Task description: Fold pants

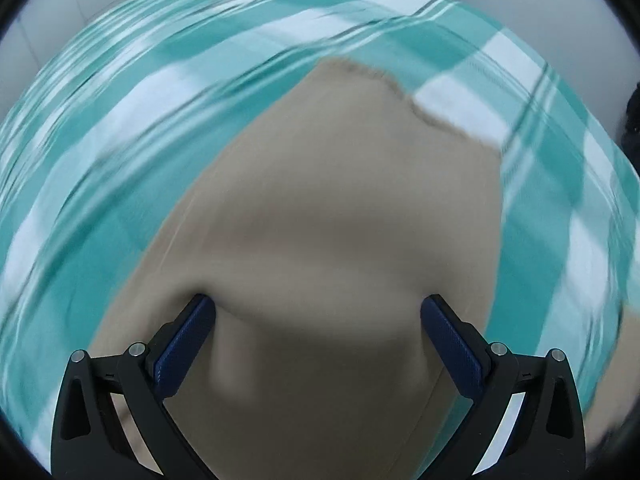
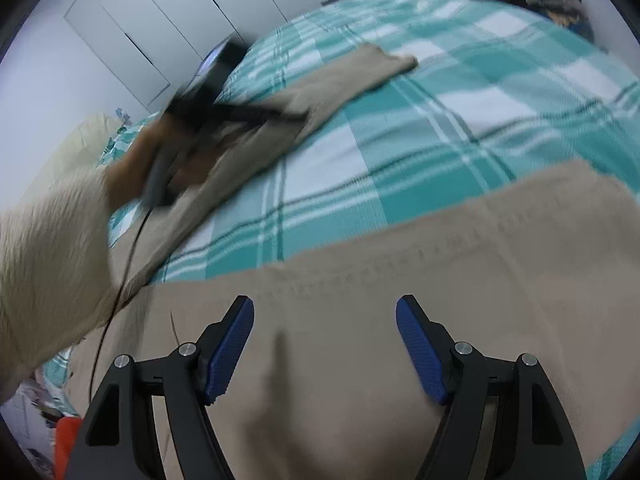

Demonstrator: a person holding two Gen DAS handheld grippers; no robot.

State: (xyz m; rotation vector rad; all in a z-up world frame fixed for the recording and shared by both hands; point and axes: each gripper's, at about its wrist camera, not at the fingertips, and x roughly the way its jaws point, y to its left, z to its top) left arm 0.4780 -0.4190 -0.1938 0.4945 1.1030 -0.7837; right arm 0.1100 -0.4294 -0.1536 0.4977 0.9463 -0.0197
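Nearest in the right wrist view, the right gripper [image 2: 325, 322] points forward with its two blue-padded fingers [image 2: 230, 346] spread wide and nothing between them; directly under and ahead of it lies a broad panel of the tan pants [image 2: 360, 320], spread flat on a bed with a teal and white plaid bedspread [image 2: 460, 92]; the panel's far edge runs across the view from lower left to upper right, with a faint line of stitching just inside it; the cloth fills the bottom of the picture, so where it ends near the camera is cut off. In the left wrist view, the left gripper [image 1: 318, 314] is likewise wide open, pads apart and gripping nothing that can be seen, though its left pad seems to touch a soft ridge in the fabric; the pant leg runs straight ahead along the gripper's own line, narrowing to a ragged hem far off. From the right gripper this leg stretches away up and to the left, its long axis slanting toward the far right; the left gripper [image 2: 224, 116], held by a hand in a cream sleeve [image 2: 52, 248], sits over its middle and is the nearer to it. Motion blur smears both views; whether the second leg lies beneath cannot be told; a white wardrobe [image 2: 120, 32] stands beyond.
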